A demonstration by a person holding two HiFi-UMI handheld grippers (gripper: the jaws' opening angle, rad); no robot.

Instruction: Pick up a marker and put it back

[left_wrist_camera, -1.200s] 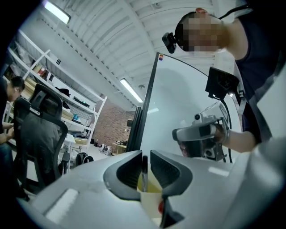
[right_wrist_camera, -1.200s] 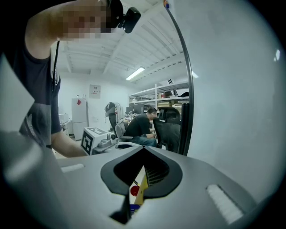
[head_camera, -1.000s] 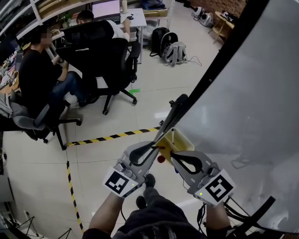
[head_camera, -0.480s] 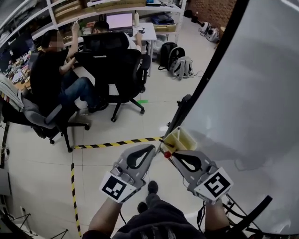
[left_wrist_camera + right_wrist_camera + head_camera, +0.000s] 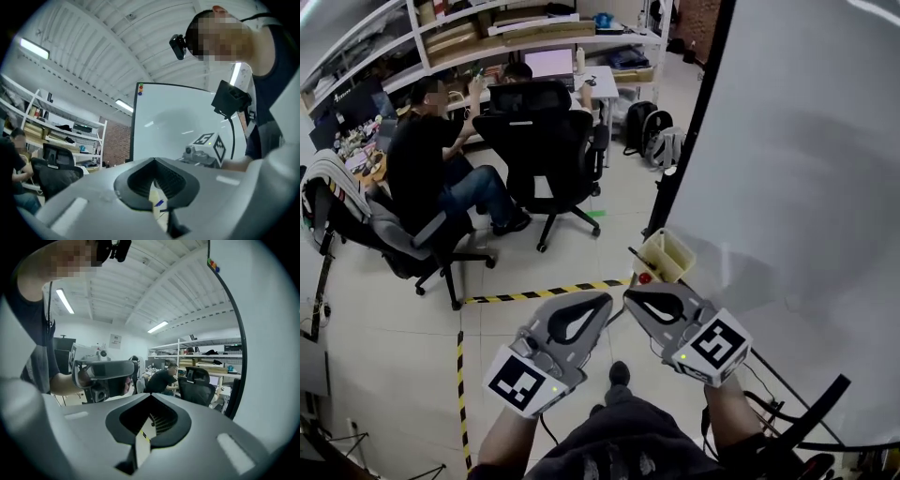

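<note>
The left gripper [image 5: 606, 299] was fully closed, its two jaws meeting at the tips with nothing between them; its own view showed the same, the left gripper [image 5: 154, 161] pinched together and empty against the whiteboard [image 5: 178, 117]. The right gripper [image 5: 629, 297] was closed and empty too, and in its own view the right gripper [image 5: 151, 395] had its tips touching, with only floor showing through the gap behind them. From the head view the two grippers were held side by side, their tips near each other but apart, both pointing away from the person's body towards the foot of the whiteboard [image 5: 797, 169]. The marker [image 5: 644, 278] showed as a small red end at the near end of the yellow tray [image 5: 675, 263], which sat against the lower edge of the whiteboard. It lay just beyond the right gripper's tips, in neither gripper. Whether it rested inside the tray or against its outer edge could not be made out. On the floor behind ran a strip of yellow and black tape [image 5: 546, 292]. Farther back a seated person [image 5: 427, 169] and a black office chair [image 5: 546, 141] were by a desk.
</note>
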